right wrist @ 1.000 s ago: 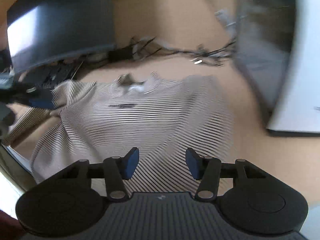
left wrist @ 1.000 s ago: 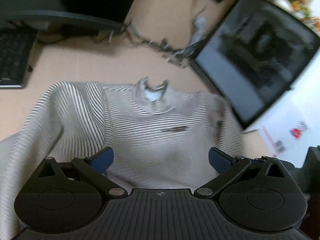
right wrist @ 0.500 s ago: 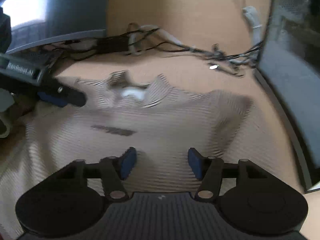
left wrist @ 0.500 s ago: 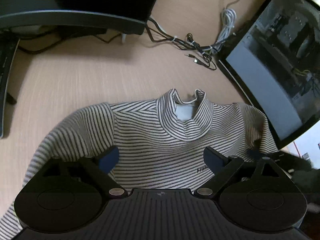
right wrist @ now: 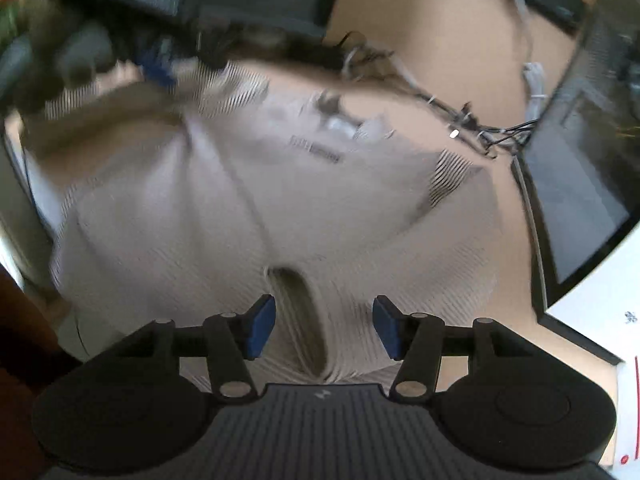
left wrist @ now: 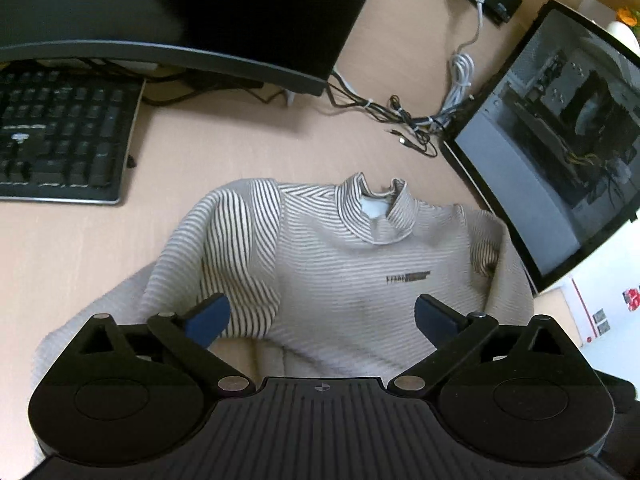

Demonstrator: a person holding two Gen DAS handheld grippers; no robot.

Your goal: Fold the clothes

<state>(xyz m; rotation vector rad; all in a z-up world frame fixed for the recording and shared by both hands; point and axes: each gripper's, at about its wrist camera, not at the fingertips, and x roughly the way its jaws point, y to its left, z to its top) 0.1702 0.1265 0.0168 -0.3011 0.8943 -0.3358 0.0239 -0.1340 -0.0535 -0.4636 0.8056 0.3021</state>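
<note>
- Striped knit, cream with thin dark lines: the sweater (left wrist: 352,276) lies front-up on the wooden desk (left wrist: 240,148), its high collar (left wrist: 376,212) pointing toward the monitors and a small dark logo on the chest.
- One sleeve (left wrist: 236,256) is already turned in over the body on the keyboard side; I judge that as the first fold made, though it sits loose and puckered, not flat.
- The far shoulder near the tilted screen is bunched, and in the blurred right wrist view a deep crease (right wrist: 304,312) runs through the lower cloth, so the other sleeve and the hem look unfolded.
- My estimate: early in the job, with the second sleeve, the smoothing and the bottom-to-top fold all left.
- The left gripper (left wrist: 320,320) hovers over the lower body with its jaws spread wide, holding nothing.
- The right gripper (right wrist: 324,328) also has its jaws apart, straddling the crease without pinching it.
- Around the garment: a black keyboard (left wrist: 60,140), a large dark monitor (left wrist: 180,12), a second screen (left wrist: 560,148) just beside the shoulder, and tangled cables (left wrist: 416,120) beyond the collar.
</note>
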